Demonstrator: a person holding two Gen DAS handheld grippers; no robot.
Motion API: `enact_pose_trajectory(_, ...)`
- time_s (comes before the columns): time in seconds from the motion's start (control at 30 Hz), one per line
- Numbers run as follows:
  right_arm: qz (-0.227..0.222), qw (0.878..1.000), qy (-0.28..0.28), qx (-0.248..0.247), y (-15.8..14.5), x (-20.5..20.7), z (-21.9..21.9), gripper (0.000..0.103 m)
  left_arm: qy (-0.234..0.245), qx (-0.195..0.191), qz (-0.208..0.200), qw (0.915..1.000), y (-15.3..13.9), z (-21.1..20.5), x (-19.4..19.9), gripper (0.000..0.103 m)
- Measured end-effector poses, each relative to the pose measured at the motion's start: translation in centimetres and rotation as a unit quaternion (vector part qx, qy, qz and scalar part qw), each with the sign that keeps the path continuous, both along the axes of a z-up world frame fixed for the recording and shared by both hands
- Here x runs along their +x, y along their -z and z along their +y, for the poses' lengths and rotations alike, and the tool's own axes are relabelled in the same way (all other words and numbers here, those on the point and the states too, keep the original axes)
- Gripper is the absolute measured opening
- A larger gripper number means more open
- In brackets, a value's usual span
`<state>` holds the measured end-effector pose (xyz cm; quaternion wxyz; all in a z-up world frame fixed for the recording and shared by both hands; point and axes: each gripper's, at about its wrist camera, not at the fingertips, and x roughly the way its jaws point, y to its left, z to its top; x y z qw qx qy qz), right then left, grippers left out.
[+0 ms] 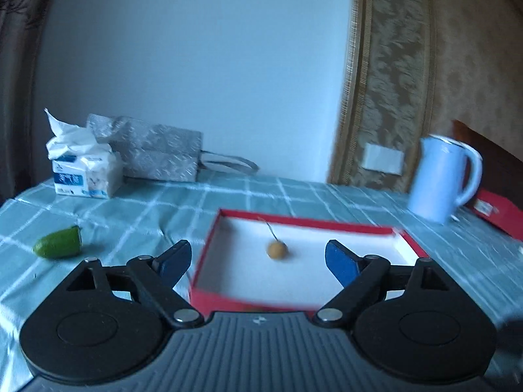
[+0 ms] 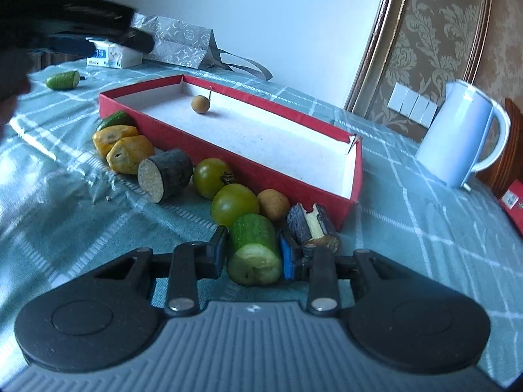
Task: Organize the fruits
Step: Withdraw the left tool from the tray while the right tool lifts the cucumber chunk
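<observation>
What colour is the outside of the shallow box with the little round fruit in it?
Red outside, white inside; the box shows best in the right wrist view.

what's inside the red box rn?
One small round brown fruit with a thin stem, lying on the white floor of the red box. Nothing else shows inside; in the left wrist view the box's near wall hides its front strip.

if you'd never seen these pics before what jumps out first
The red box with its white floor, lying mid-table and holding a single small brown fruit. Next, the row of fruit pieces along its near wall, where the right gripper is clamped on a green cucumber chunk. The left gripper hangs open over the box.
</observation>
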<state>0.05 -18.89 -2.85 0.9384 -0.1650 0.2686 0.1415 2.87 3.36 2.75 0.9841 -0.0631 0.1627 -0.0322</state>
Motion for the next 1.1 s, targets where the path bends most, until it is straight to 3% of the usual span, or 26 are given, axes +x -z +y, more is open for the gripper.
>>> enact_pose_trajectory(0.13,-0.003,1.0,-0.001,-0.005,-0.1,0.0,0.1,0.031,0.049,0.015,0.041,0.9978,1.8,-0.7,-1.6,0.09)
enact_pose_trajectory(0.37,0.002,1.0,0.002,0.009,-0.2,0.4,-0.3,0.03,0.076,0.053,0.063,0.9937,3.6,-2.0,-2.4,0.09)
enact_pose_trajectory(0.5,0.009,1.0,0.008,0.024,-0.3,0.6,-0.6,0.03,0.081,0.083,0.08,0.99,4.0,-3.0,-2.0,0.09)
enact_pose_trajectory(0.8,0.043,0.995,0.01,0.094,-0.8,0.4,-2.4,0.03,0.069,0.088,0.142,0.9834,5.1,-3.2,-0.1,0.09)
enact_pose_trajectory(1.1,0.031,0.99,0.004,0.134,-2.7,-0.2,-3.1,0.03,0.055,0.089,0.157,0.9821,5.3,-3.1,0.4,0.1)
